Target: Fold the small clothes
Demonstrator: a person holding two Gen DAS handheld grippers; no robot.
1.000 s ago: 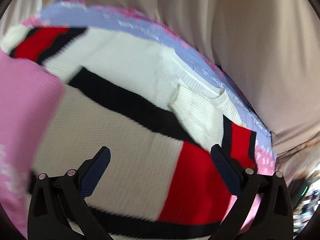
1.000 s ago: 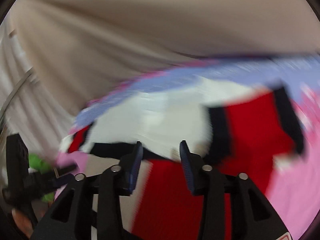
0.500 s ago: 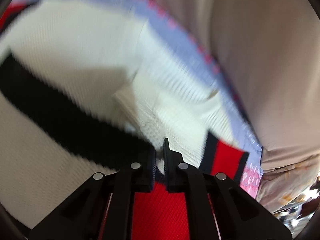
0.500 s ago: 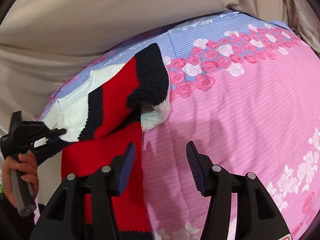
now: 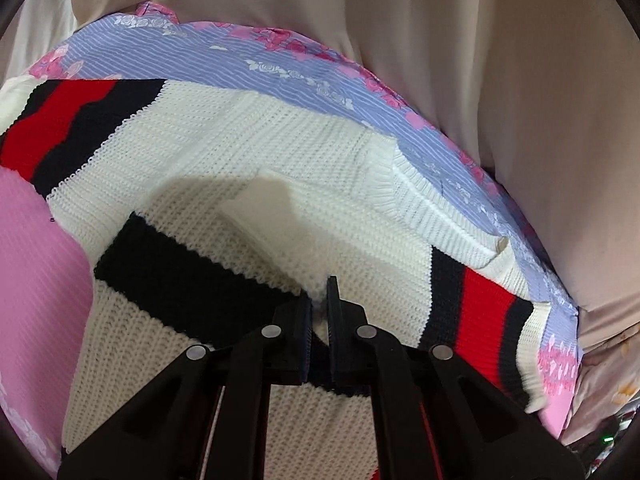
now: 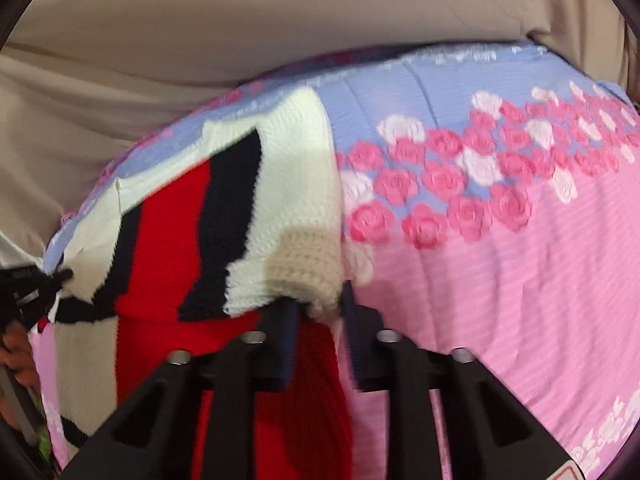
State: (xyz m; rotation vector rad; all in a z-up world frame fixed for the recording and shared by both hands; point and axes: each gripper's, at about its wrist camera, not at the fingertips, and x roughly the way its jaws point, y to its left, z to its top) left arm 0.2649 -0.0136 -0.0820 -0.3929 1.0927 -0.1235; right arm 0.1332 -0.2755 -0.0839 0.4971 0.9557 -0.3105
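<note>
A small knitted sweater [image 5: 304, 184] in white with black and red stripes lies spread flat; its ribbed white collar [image 5: 424, 196] points toward the far edge; one striped sleeve [image 6: 256, 216] is lifted and folded inward over the red body, seemingly pinched at its cream cuff [image 6: 308, 268].

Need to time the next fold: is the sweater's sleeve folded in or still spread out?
Folded in: the sleeve lies over the sweater body, right claw pinching its edge.

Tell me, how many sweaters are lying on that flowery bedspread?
1. A single white knit sweater with red and black stripes lies on the bedspread, pinched by the left gripper and right gripper. Others may be hidden.
</note>
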